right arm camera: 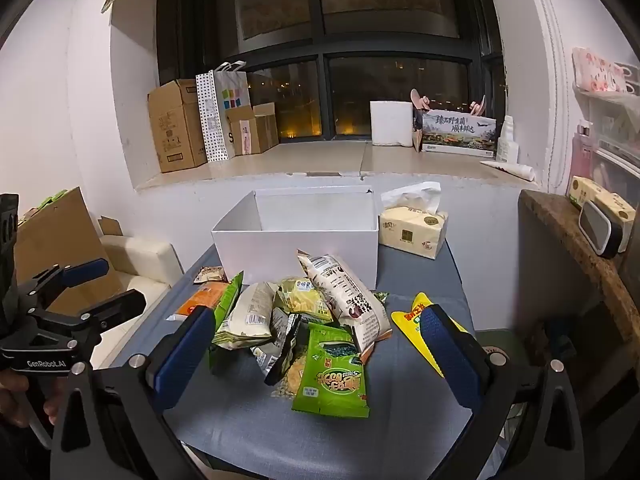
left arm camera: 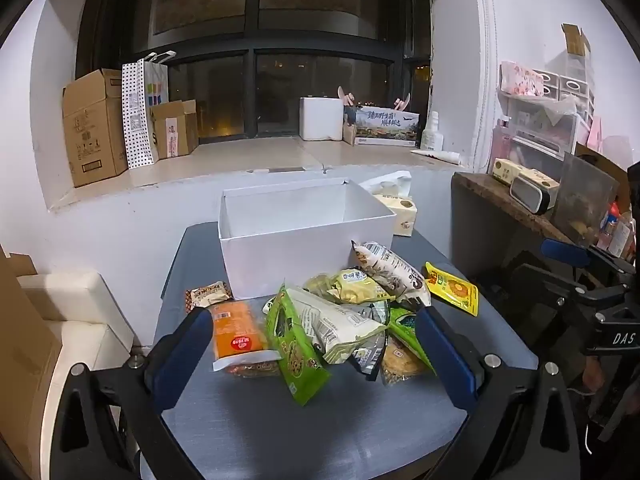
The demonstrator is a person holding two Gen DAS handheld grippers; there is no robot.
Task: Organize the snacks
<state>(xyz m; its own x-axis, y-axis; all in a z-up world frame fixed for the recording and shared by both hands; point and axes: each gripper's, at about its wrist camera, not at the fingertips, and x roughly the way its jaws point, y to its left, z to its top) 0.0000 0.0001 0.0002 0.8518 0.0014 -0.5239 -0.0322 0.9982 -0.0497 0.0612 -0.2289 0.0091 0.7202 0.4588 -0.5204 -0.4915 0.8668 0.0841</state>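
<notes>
- The left gripper [left arm camera: 314, 334] is standing fully spread and gripping nothing, tilting down over the near side of the snack pile [left arm camera: 340, 312]; its right finger [left arm camera: 444, 354] is covering part of a green packet and a crumb-filled bag.
- The right gripper [right arm camera: 320, 344] is likewise gaping wide and empty, angling down at the pile; its right finger [right arm camera: 450, 350] is hiding much of the yellow packet [right arm camera: 408, 314].
- The packets are overlapping, so the lower ones are showing only in part; their print is too small to read.
- The pile is lying on the grey table [left arm camera: 312, 432], just near of the white box [left arm camera: 304, 236].
- The tissue pack [right arm camera: 414, 230] is sitting right of the box.
- A hand [right arm camera: 24, 396] is showing only dimly at the left edge, under the left gripper's frame.
</notes>
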